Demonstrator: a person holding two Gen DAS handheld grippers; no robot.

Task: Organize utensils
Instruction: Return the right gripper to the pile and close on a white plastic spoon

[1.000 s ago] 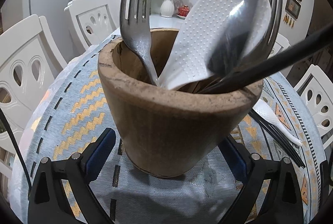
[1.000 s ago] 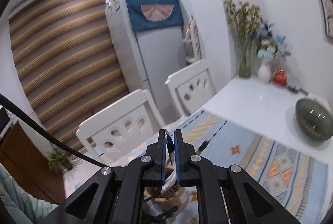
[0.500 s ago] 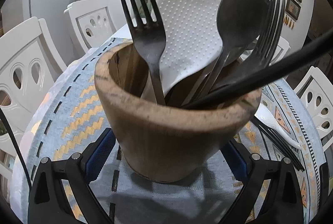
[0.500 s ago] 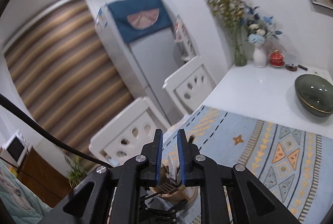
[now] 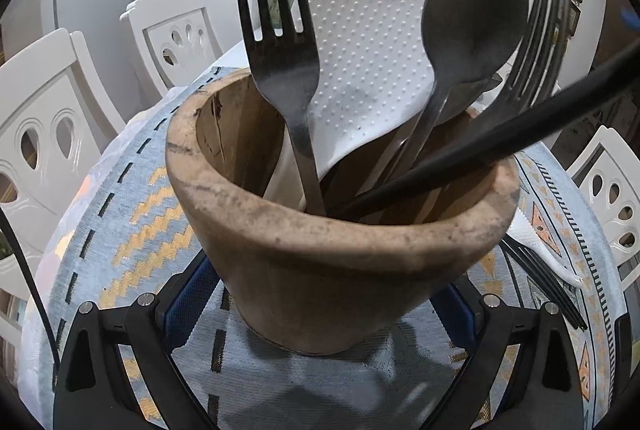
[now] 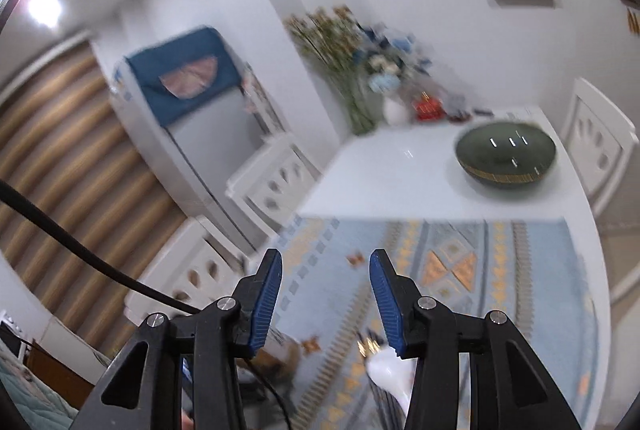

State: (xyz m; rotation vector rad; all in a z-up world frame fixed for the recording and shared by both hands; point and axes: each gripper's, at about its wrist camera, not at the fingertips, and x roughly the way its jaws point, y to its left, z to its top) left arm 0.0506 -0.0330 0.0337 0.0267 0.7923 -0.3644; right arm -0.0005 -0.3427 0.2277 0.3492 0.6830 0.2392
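A wooden cup (image 5: 340,270) stands on the patterned mat between my left gripper's blue pads (image 5: 192,302), which press on its base from both sides. It holds a dark fork (image 5: 280,62), a white dotted rice paddle (image 5: 368,42), a dark spoon (image 5: 472,22), a second fork (image 5: 536,42) and a black stick (image 5: 520,134). My right gripper (image 6: 326,270) hovers above the mat with nothing between its fingers; its jaws have just been opening. Below it lie a white spoon (image 6: 390,374) and dark chopsticks (image 6: 368,342). The cup (image 6: 288,358) shows blurred at lower left.
A white spoon (image 5: 536,242) and black chopsticks (image 5: 540,282) lie on the mat right of the cup. A dark green bowl (image 6: 506,158) sits on the white table's far side, with flower vases (image 6: 394,110) in the corner. White chairs (image 5: 48,134) ring the table.
The spoon and paddle went from leaning to standing in the cup, which tipped slightly toward the camera. My right gripper drew away from the cup, swung right and opened.
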